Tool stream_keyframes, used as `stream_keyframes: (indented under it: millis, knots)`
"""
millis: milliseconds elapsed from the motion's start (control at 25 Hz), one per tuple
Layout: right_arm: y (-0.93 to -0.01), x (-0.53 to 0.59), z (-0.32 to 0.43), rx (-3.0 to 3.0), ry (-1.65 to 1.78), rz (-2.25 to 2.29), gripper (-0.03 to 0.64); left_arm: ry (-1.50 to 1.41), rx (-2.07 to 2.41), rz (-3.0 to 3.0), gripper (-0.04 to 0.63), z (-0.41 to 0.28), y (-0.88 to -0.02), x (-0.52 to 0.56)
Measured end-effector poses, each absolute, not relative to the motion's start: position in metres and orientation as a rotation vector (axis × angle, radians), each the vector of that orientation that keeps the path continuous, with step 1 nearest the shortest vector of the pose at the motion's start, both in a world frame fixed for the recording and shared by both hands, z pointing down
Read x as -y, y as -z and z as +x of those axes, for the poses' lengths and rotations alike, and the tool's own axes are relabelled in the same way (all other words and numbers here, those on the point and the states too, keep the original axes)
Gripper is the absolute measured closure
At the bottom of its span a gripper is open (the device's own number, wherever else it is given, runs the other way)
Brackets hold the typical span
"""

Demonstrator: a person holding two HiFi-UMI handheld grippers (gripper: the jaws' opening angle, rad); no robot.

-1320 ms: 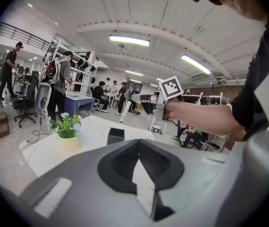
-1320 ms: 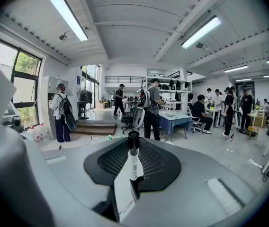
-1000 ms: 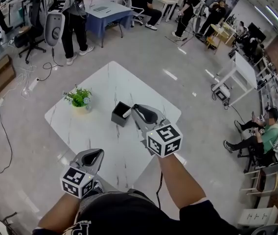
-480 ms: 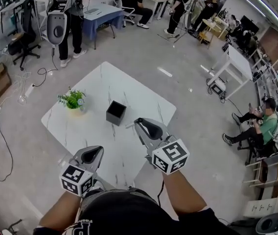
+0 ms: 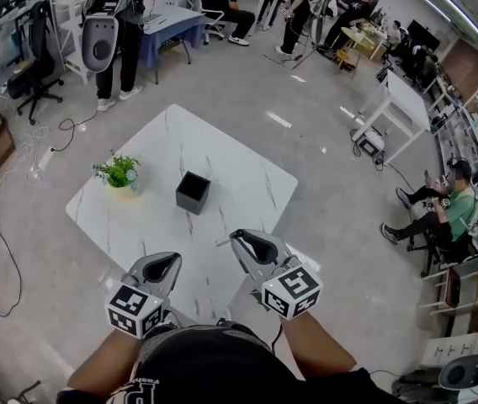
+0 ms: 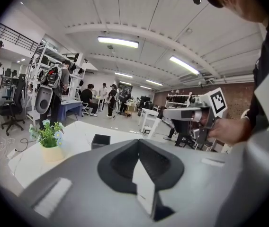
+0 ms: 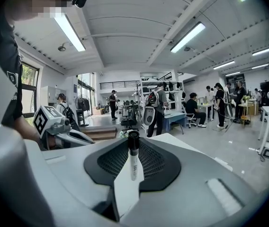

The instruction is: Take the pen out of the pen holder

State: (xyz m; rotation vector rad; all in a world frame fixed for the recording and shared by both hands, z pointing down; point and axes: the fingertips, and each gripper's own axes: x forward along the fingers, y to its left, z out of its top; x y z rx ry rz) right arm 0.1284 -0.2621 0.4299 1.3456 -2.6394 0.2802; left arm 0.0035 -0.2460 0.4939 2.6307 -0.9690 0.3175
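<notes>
The black square pen holder (image 5: 193,192) stands near the middle of the white marble table (image 5: 247,183), and I see nothing in its opening. My right gripper (image 5: 241,239) hovers over the table's near edge, well back from the holder, shut on a white pen (image 7: 133,161) with a black cap that stands upright between the jaws. The pen's end pokes out to the left of the jaws (image 5: 220,242). My left gripper (image 5: 160,265) is shut with nothing in it, near the table's front corner. The left gripper view shows the holder (image 6: 100,140) far ahead.
A small potted plant (image 5: 118,173) sits on the table's left part, left of the holder. Around the table lie grey floor, cables, desks, chairs and several people; one person sits at the right (image 5: 441,204).
The right gripper has drawn back from the pen holder toward me, carrying the pen out of it. The left gripper has stayed in place.
</notes>
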Motion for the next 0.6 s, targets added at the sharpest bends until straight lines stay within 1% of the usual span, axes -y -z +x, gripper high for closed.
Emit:
stream_keyframes:
  millis: [600]
  knots:
    - [-0.451, 0.237, 0.120, 2.614, -0.324, 1.304, 0.554, -0.346, 0.961, 2.647, 0.538, 0.005, -0.485, 0.244]
